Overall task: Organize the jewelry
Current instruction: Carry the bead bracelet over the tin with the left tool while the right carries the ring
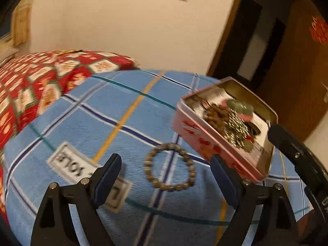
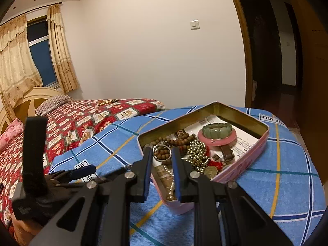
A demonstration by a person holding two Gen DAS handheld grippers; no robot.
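Note:
A pink metal tin lies open on the blue checked bedcover. It holds a green bangle on a pink bangle, brown bead strings, a gold bead chain and a key ring. My right gripper is shut on the tin's near corner wall. In the left wrist view the tin appears tilted at right. A grey-brown bead bracelet lies on the cover between the fingers of my open left gripper, which hovers above it.
A red patterned quilt covers the bed to the left. A headboard, pillow and curtained window lie beyond. A dark doorway stands at right. The cover's edge drops off behind the tin.

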